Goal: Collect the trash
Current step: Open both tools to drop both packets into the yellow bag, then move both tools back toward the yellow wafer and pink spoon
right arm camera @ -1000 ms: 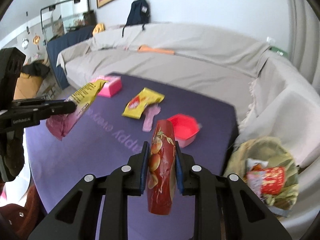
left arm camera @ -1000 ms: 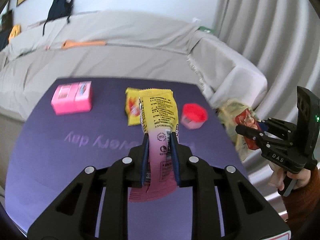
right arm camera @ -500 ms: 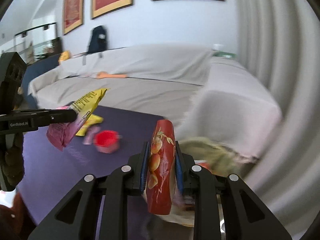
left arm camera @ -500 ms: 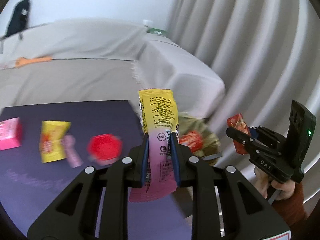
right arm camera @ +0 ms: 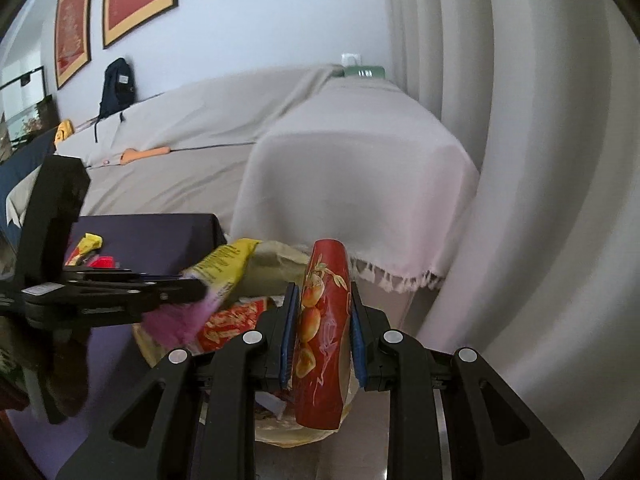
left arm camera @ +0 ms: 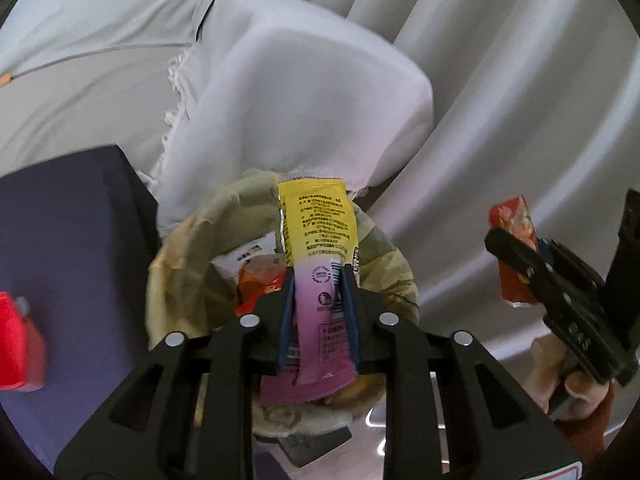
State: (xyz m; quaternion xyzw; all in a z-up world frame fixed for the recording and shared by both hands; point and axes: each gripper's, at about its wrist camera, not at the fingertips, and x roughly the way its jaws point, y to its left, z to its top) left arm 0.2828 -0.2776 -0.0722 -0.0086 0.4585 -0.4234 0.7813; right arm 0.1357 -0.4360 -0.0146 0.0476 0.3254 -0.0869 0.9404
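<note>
A yellow and pink wrapper [left arm camera: 316, 224] stands upright between the pads of my left gripper [left arm camera: 318, 276], directly over an olive-lined trash bin [left arm camera: 180, 276] that holds red and white packets. The left jaws are opening with the wrapper still touching the pads. My right gripper [right arm camera: 324, 292] is shut on a red wrapper with fruit pictures [right arm camera: 324, 320], held just right of the bin [right arm camera: 276, 260]. In the left wrist view the right gripper [left arm camera: 516, 256] and its red wrapper [left arm camera: 514, 220] hover at the right. The left gripper [right arm camera: 200, 290] reaches in from the left in the right wrist view.
The purple table [left arm camera: 60, 220] lies left of the bin with a red container [left arm camera: 16, 340] and a yellow packet [right arm camera: 86, 246] on it. A sofa arm under grey cloth [left arm camera: 300, 100] rises behind the bin. Pale curtains [left arm camera: 520, 80] hang at the right.
Both grippers have swung right, from over the purple table to the trash bin. The left one with its yellow and pink wrapper is now above the bin's mouth; its pads stand slightly wider apart.
</note>
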